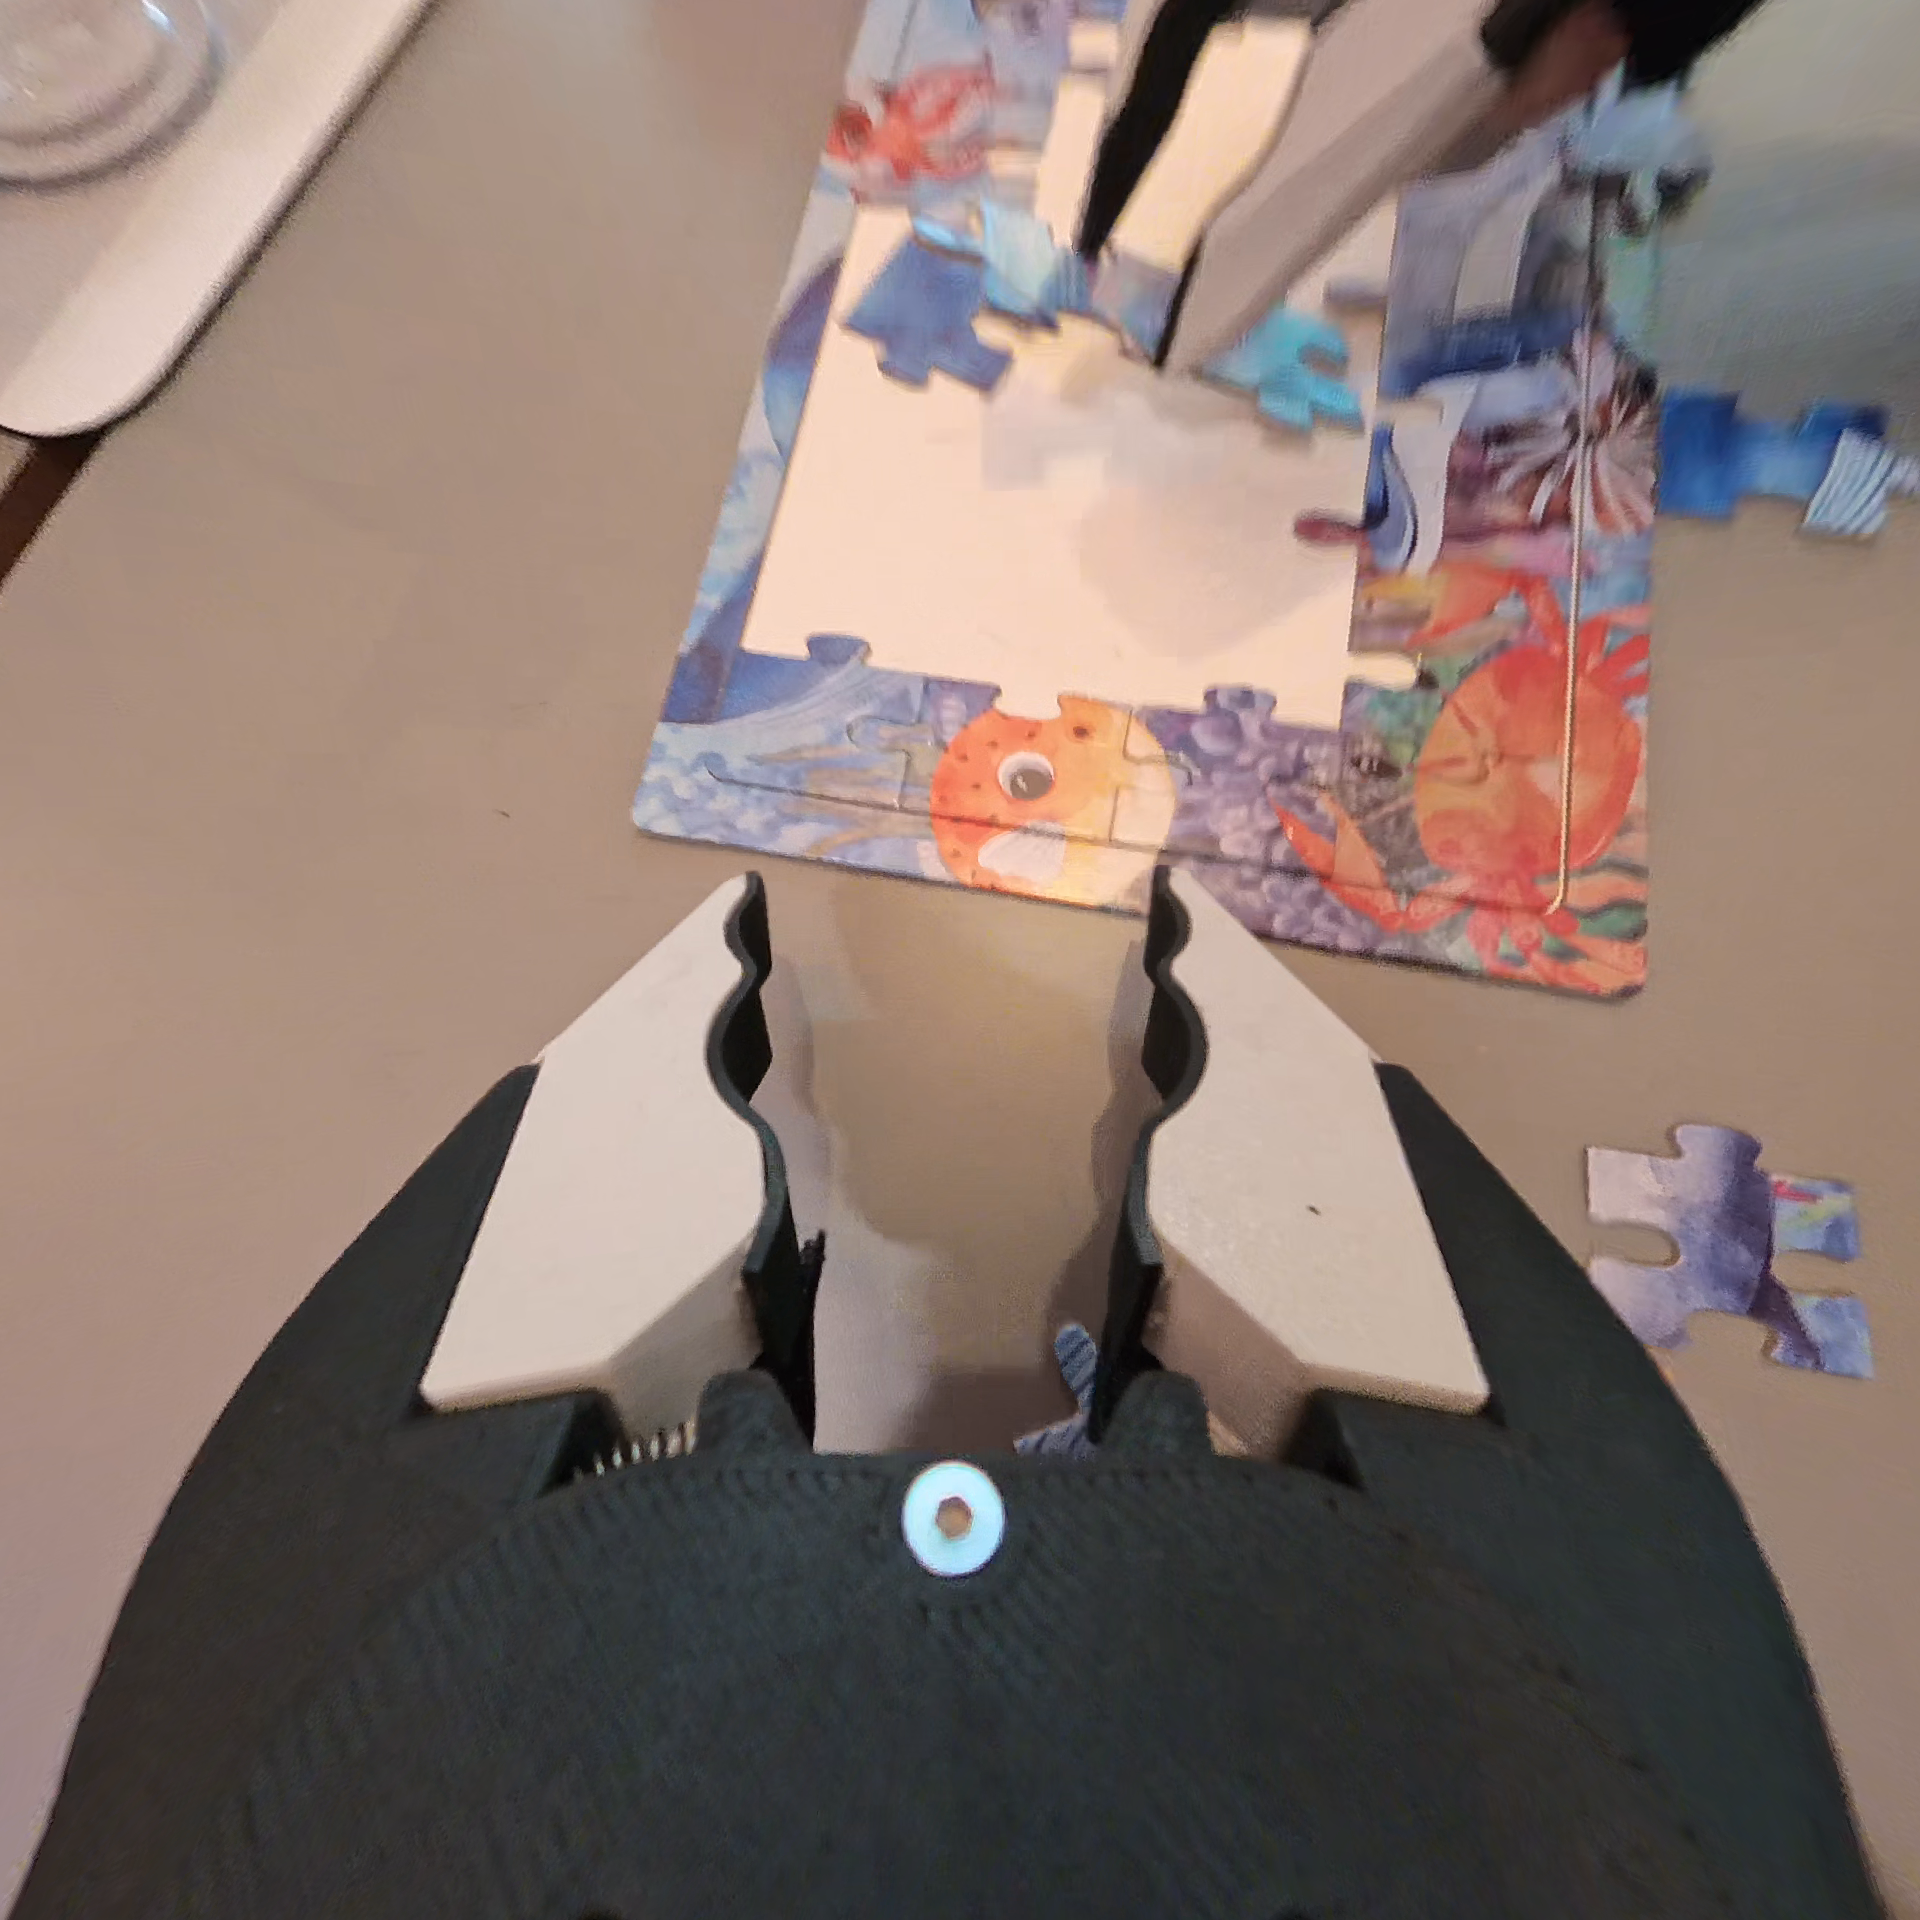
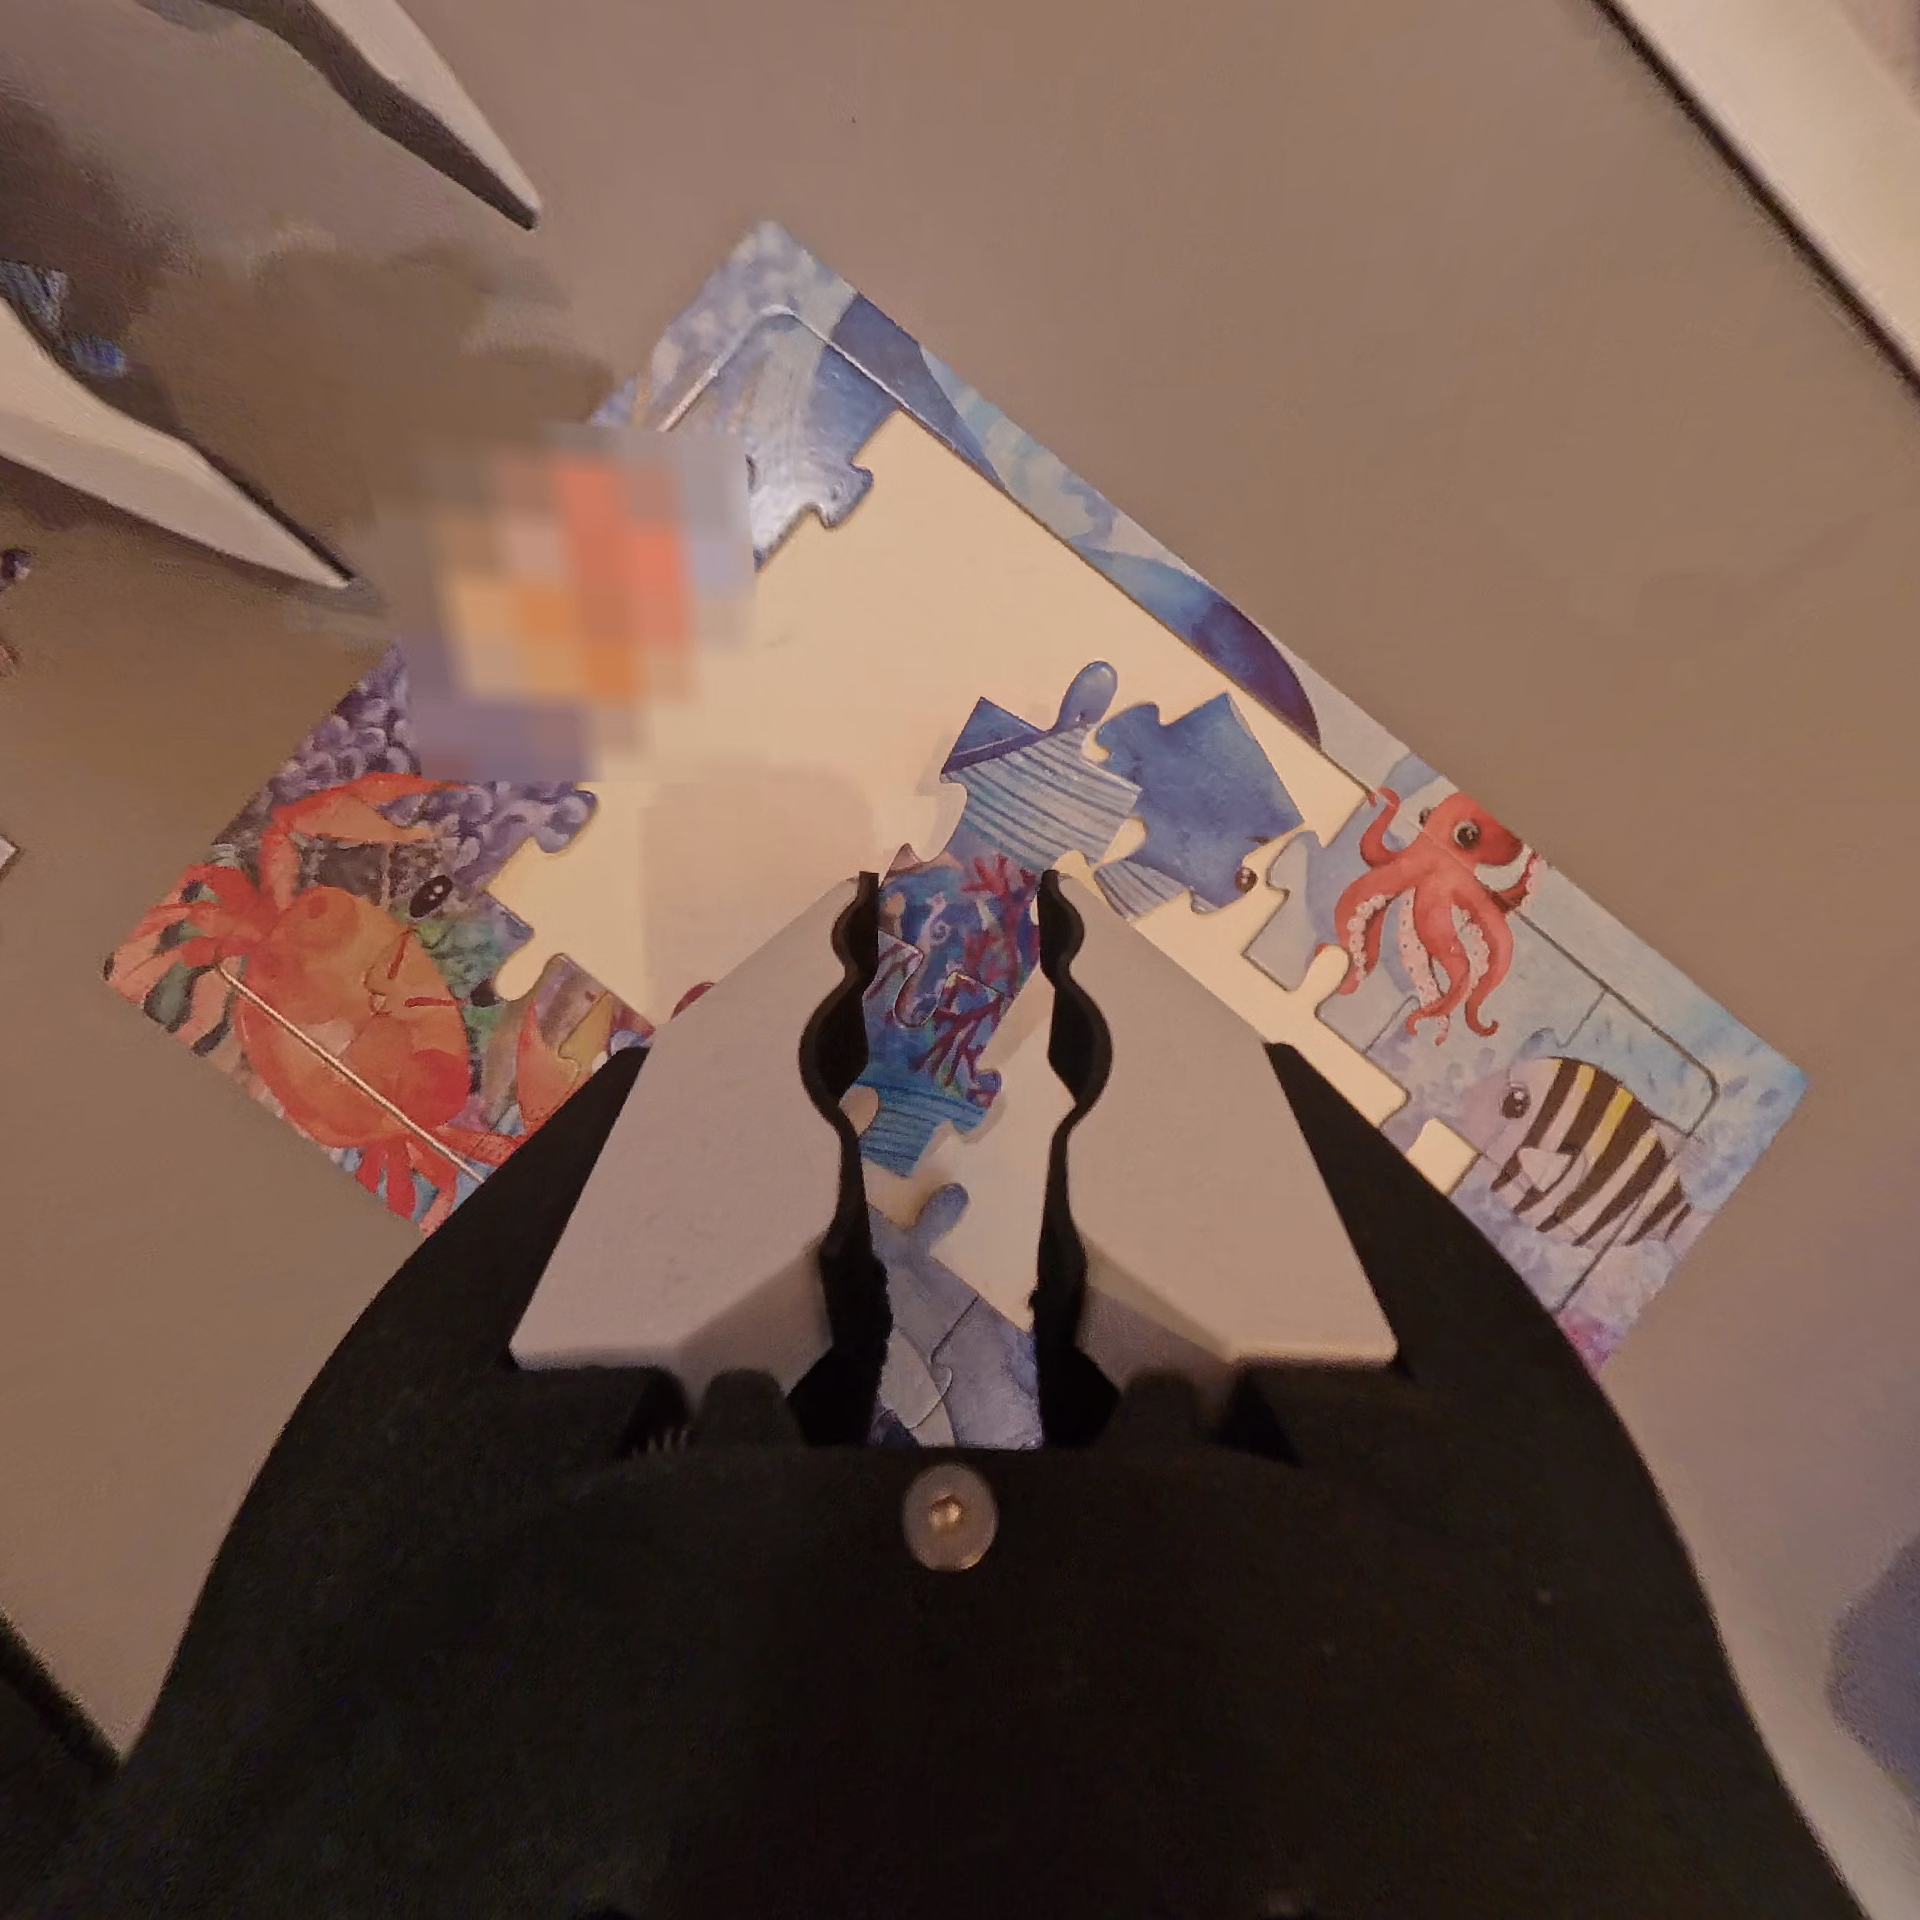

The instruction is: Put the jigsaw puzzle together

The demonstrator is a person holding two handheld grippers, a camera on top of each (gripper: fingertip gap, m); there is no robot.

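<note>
The puzzle tray (image 1: 1039, 582) lies on the brown table, with sea-creature pieces along its border and a bare cream middle; it also shows in the right wrist view (image 2: 935, 582). My left gripper (image 1: 958, 888) is open and empty just short of the tray's near edge, by the orange fish (image 1: 1029, 790). My right gripper (image 2: 956, 883) hovers over the tray with its jaws a narrow gap apart, above a blue piece with red coral (image 2: 951, 987). I cannot tell whether it touches the piece. Blue loose pieces (image 2: 1122, 800) lie beside it.
A purple-blue loose piece (image 1: 1725, 1247) lies on the table to my left gripper's right. Another blue piece (image 1: 1766, 468) lies right of the tray. A small piece (image 1: 1070, 1382) shows under my left gripper. A white board (image 1: 156, 260) and a glass bowl (image 1: 94, 73) are at the far left. Tip to tip, the grippers are about 15 cm apart. The orange fish (image 1: 1029, 790) sits 4 cm or so from the ends of my left fingers.
</note>
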